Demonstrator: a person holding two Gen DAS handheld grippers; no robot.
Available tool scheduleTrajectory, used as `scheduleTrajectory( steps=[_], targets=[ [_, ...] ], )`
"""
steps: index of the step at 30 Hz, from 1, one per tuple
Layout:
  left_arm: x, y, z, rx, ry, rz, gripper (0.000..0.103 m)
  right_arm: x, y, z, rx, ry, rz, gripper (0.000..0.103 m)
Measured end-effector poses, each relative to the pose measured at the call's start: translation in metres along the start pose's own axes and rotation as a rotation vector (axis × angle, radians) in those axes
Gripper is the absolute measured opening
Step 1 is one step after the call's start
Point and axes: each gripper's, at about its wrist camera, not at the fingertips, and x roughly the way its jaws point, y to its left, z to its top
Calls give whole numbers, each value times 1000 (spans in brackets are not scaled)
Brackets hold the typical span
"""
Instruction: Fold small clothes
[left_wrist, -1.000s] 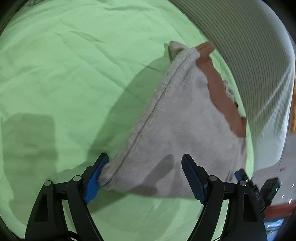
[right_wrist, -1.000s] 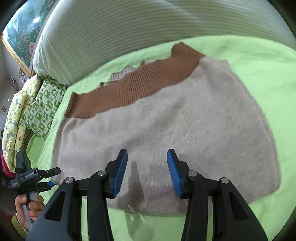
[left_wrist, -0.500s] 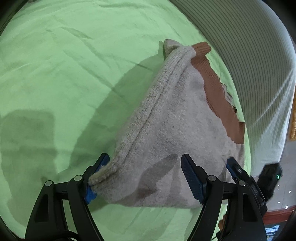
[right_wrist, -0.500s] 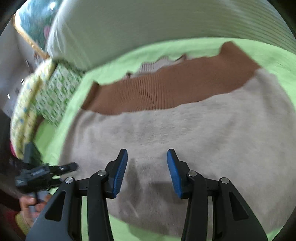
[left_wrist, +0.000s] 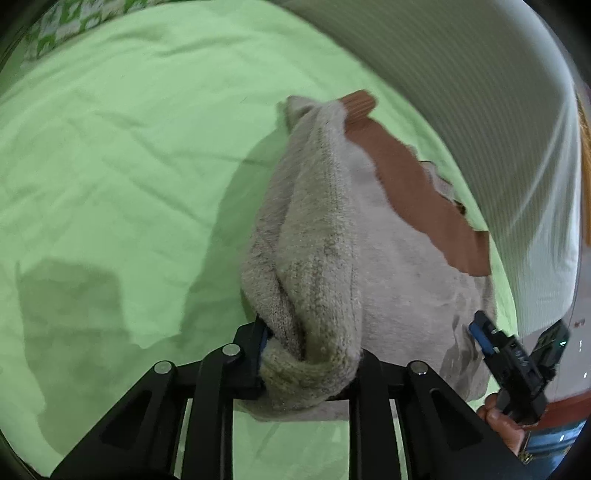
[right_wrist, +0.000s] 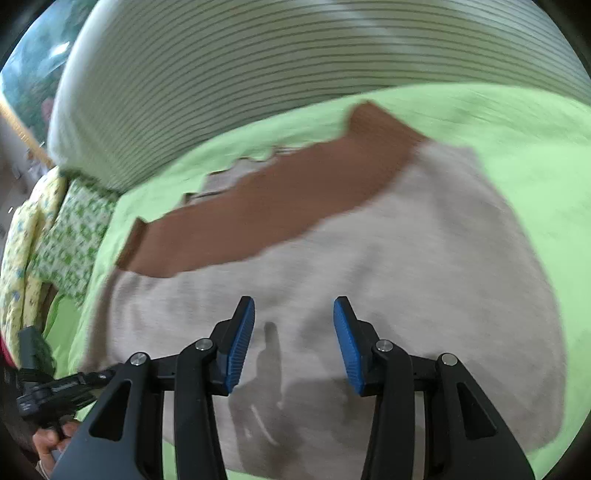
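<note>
On the green bedsheet (left_wrist: 110, 166) lies a fuzzy grey knit sweater with a ribbed brown band (right_wrist: 332, 258) — no readable label. Left gripper (left_wrist: 310, 354) fingers are closing, pinching its six-o'clock corner; right gripper (right_wrist: 293, 343) fingers stand half-open, empty, above it.

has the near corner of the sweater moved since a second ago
Yes. The sweater corner has risen off the green sheet and bunched up between the left gripper's closing jaws.
</note>
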Motion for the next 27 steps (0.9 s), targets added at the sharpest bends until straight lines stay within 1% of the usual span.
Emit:
scheduleTrajectory(
  steps=[1,3,4,5,7,9,10,12,14,16,18,19,20,21,23,24,25,27],
  targets=[
    [-4,-5,1,14,-9,-9,17,0,-10,-3,22,-4,-15,46],
    [-12,-18,2,42,-29,-41,17,12,-26,-10,48,32,-5,44],
    [-17,-26,3,62,-40,-60,17,16,-27,-12,42,28,5,44],
    [-23,-37,4,87,-50,-92,17,16,-26,-11,26,15,5,44],
    [-32,-61,4,146,-66,-160,16,18,-21,-7,15,22,4,46],
    [-37,-90,4,212,-70,-198,16,14,-23,-3,51,24,57,46],
    [-38,-109,4,251,-68,-231,16,10,-27,0,89,14,102,46],
    [-36,-137,1,309,-62,-274,16,-1,-38,4,164,-17,184,46],
    [-29,-171,-5,372,-45,-318,16,-11,-52,8,238,-44,239,46],
    [-16,-209,-18,442,-18,-371,15,-24,-71,12,306,-74,279,46],
    [8,-243,-39,524,53,-409,18,-35,-91,16,364,-102,317,46],
    [23,-254,-50,562,93,-407,22,-38,-100,17,392,-108,343,46],
    [38,-261,-61,592,137,-388,34,-39,-107,17,413,-105,363,46],
    [54,-267,-70,616,186,-356,44,-39,-113,18,427,-96,373,46],
    [79,-268,-90,655,277,-293,44,-39,-119,18,421,-81,369,46],
    [82,-264,-94,656,293,-280,44,-38,-118,19,409,-72,370,46],
    [81,-258,-97,654,291,-276,44,-38,-116,20,394,-66,375,46],
    [71,-243,-95,644,271,-272,52,-36,-111,22,360,-53,383,46]
  ],
)
